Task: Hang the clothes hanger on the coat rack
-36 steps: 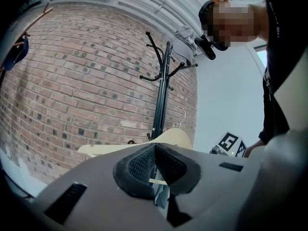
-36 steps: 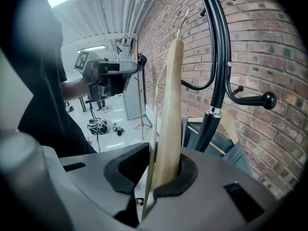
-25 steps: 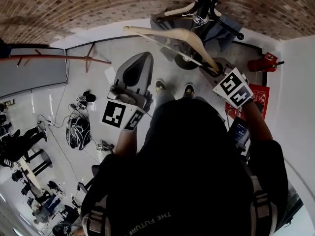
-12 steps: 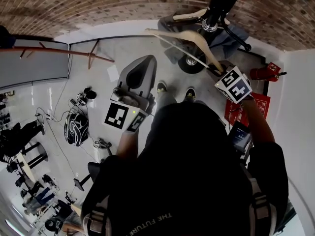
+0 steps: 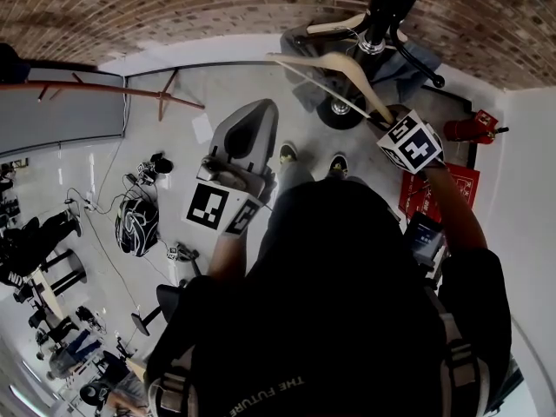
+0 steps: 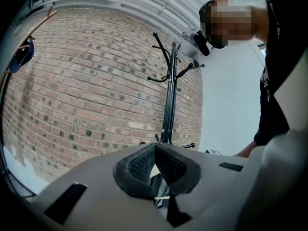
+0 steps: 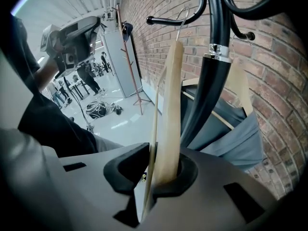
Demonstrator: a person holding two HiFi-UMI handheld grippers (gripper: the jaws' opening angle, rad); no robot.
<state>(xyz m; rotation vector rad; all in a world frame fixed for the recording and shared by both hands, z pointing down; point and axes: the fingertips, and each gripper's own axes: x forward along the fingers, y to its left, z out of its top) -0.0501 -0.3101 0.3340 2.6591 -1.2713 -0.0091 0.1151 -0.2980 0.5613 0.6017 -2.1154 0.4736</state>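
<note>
Nearest the head camera is the person's dark top [image 5: 347,320], printed across the back with pale letters that read "THE FUTURE" [image 5: 271,391]; anything after that is out of sight. Ahead of it the left gripper [image 5: 250,115] is held out over the pale floor [image 5: 174,146], its ribbed pads meeting at the tips with nothing caught between them [image 6: 155,146]. The right gripper [image 5: 388,118] is raised higher and pinches the wooden clothes hanger [image 5: 334,62] by one end of its arm, the pale wood wedged between the black pads [image 7: 163,172]. The hanger's arm runs up from the jaws [image 7: 172,95] to its thin wire hook [image 7: 183,20], which crosses a curved black peg of the coat rack [image 7: 211,76]; whether the hook bears on the peg cannot be told. Just beyond, a second wooden hanger [image 7: 239,81] on the same rack carries a blue-grey garment [image 7: 240,134]. The rack's black pole [image 5: 382,11] stands against the brick wall [image 5: 174,7], and the person's shoes [image 5: 284,152] are near its round base. On the floor to the left lies a black helmet [image 5: 137,226] among cables, and to the right a red mat [image 5: 456,185] whose white print is too small to read.
</note>
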